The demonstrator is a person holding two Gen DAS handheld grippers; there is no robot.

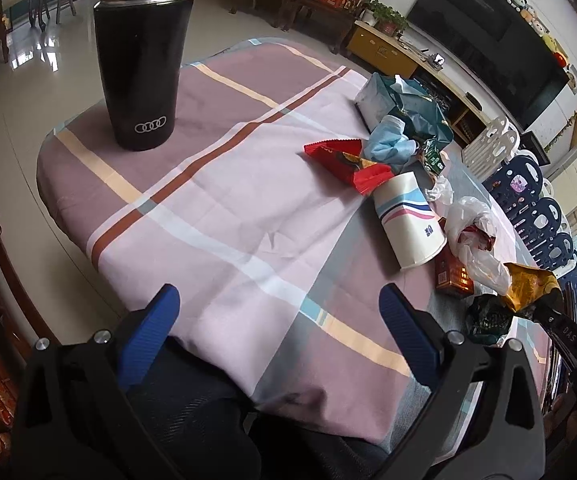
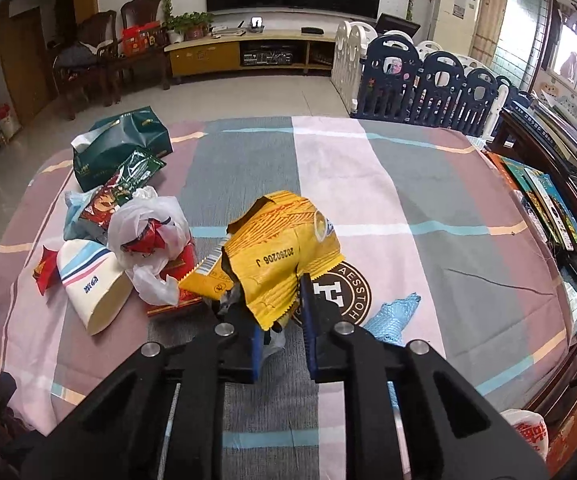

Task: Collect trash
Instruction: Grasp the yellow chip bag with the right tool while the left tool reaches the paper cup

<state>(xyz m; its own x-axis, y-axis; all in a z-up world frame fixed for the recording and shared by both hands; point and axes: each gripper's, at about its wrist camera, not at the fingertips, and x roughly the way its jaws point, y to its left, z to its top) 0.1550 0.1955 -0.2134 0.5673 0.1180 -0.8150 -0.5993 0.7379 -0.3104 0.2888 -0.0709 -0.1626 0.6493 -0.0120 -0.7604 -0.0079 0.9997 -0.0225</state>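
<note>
My right gripper (image 2: 278, 316) is shut on a yellow snack wrapper (image 2: 280, 248) and holds it above the table; it also shows in the left wrist view (image 1: 528, 286). To its left lies a trash pile: a white plastic bag (image 2: 148, 236), a tipped paper cup (image 2: 88, 280), red wrappers (image 2: 44, 270), a green wrapper (image 2: 136, 168) and a red box (image 2: 180, 268). My left gripper (image 1: 276, 320) is open and empty over the near table edge. The cup (image 1: 408, 220) and a red wrapper (image 1: 348, 164) lie ahead to its right.
A black tumbler (image 1: 142, 60) stands at the table's far left. A green tissue pack (image 2: 120, 148) lies behind the pile. A round brown coaster (image 2: 340, 296) and a blue scrap (image 2: 392, 316) lie near my right gripper. Books (image 2: 544, 200) and a playpen fence (image 2: 428, 76) stand on the right.
</note>
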